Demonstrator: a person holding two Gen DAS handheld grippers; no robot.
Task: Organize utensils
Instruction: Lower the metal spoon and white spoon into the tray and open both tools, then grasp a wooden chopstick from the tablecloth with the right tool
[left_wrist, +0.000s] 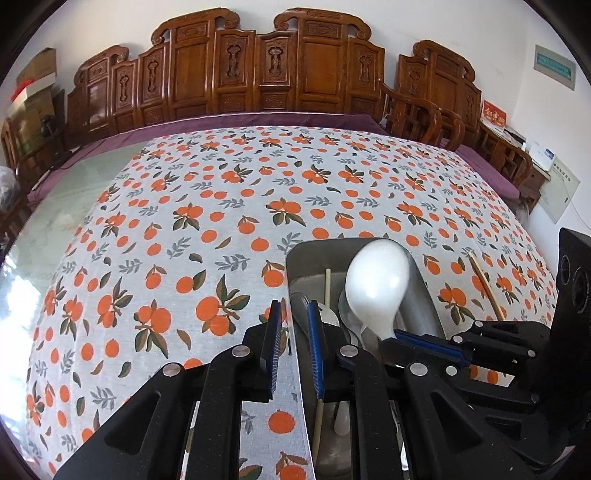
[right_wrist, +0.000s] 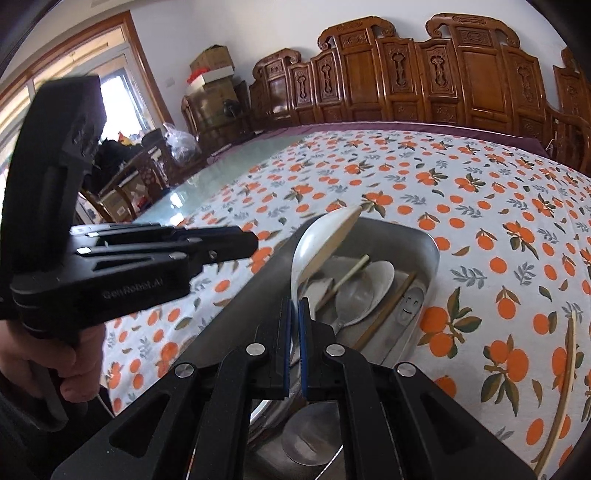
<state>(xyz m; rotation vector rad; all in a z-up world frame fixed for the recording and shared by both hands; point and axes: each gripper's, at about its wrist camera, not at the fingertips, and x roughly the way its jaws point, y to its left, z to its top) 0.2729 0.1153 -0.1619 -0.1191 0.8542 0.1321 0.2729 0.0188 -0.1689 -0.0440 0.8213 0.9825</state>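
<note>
I pinch the white ladle by its handle in my right gripper, bowl up over the steel tray. Left gripper clamps the tray's rim. I'd lower slowly, then release. One chopstick lies on the tablecloth.
</note>
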